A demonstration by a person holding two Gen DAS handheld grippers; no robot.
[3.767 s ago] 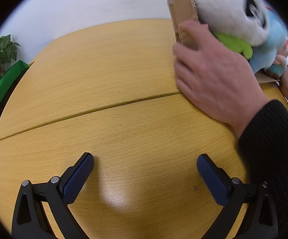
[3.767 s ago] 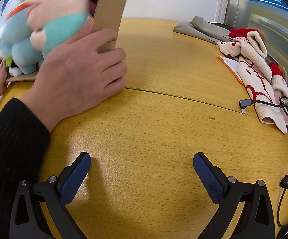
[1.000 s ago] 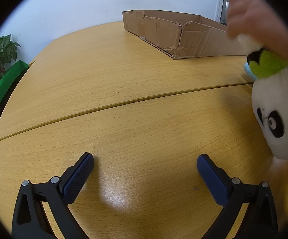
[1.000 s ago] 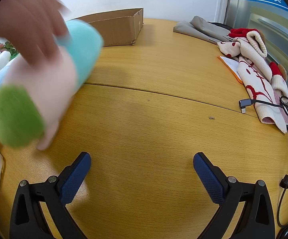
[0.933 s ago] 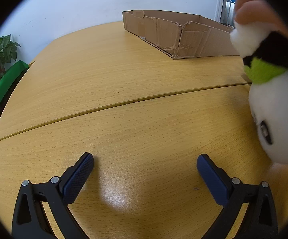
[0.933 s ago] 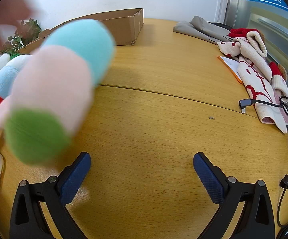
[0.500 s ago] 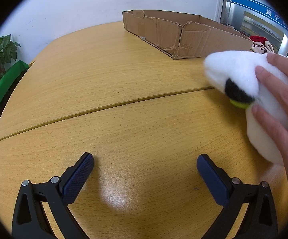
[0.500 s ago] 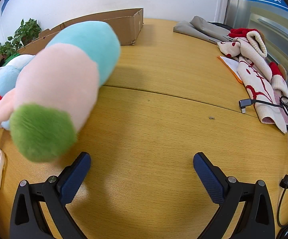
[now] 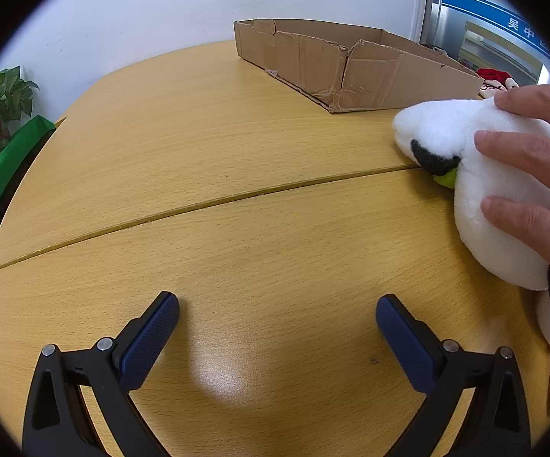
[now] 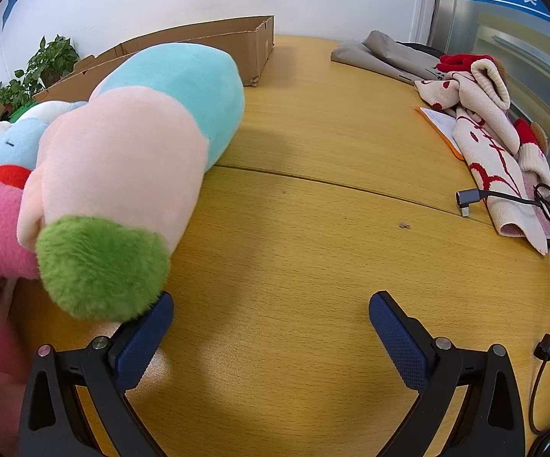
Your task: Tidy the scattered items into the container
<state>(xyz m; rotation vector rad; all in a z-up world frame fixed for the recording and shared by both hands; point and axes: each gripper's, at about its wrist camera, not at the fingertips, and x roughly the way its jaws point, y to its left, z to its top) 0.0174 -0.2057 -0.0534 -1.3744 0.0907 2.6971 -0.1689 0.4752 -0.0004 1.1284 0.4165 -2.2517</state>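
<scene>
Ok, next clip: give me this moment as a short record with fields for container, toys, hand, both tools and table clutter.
container: cardboard box, open top, at the table's far side, no toys visible inside
toys: white panda plush lying on the table; pink, teal and green plush beside other soft toys
hand: bare hand resting on the panda
left tool: open, nothing between its fingers
right tool: open, holding nothing
clutter: red-and-cream knitwear, cable
</scene>
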